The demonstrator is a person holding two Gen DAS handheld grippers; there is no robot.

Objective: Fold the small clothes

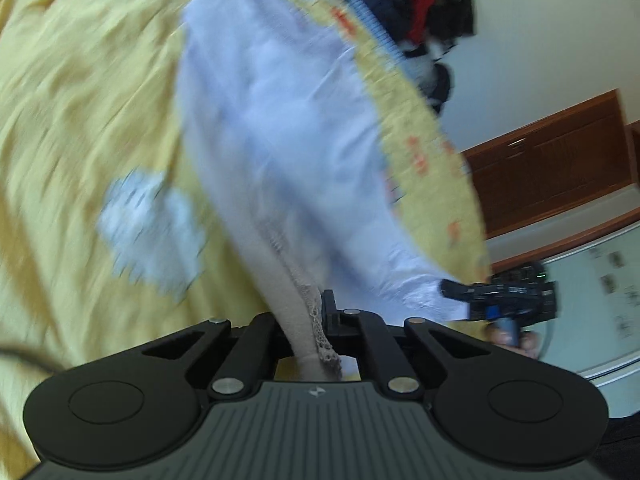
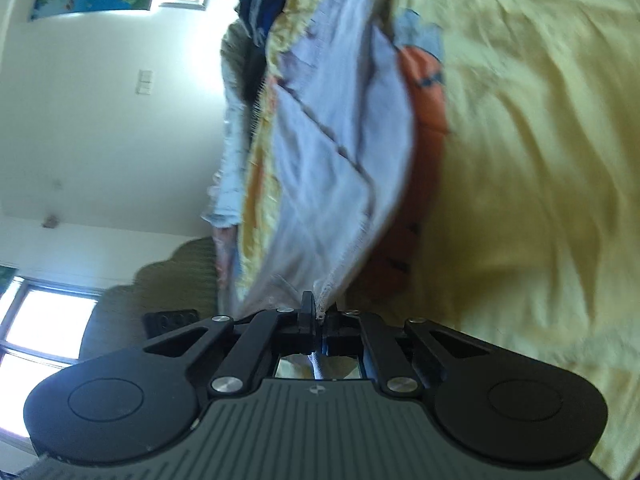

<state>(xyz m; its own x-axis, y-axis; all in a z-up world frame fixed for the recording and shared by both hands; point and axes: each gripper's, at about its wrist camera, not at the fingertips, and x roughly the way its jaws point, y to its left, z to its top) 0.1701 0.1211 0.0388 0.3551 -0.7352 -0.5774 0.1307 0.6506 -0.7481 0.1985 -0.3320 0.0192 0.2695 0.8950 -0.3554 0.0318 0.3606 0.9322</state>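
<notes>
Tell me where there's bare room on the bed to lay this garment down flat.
The yellow sheet is bare to the right of the held garment, past its orange print. On the other side, the sheet around the pale patch looks free too. It is crowded at the far end, where the clothes pile sits.

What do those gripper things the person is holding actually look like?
Both are matte black. The left gripper and right gripper each have angled linkage bars with silver rivets, two round discs at the sides, and a grey ribbed body bearing a small logo.
</notes>
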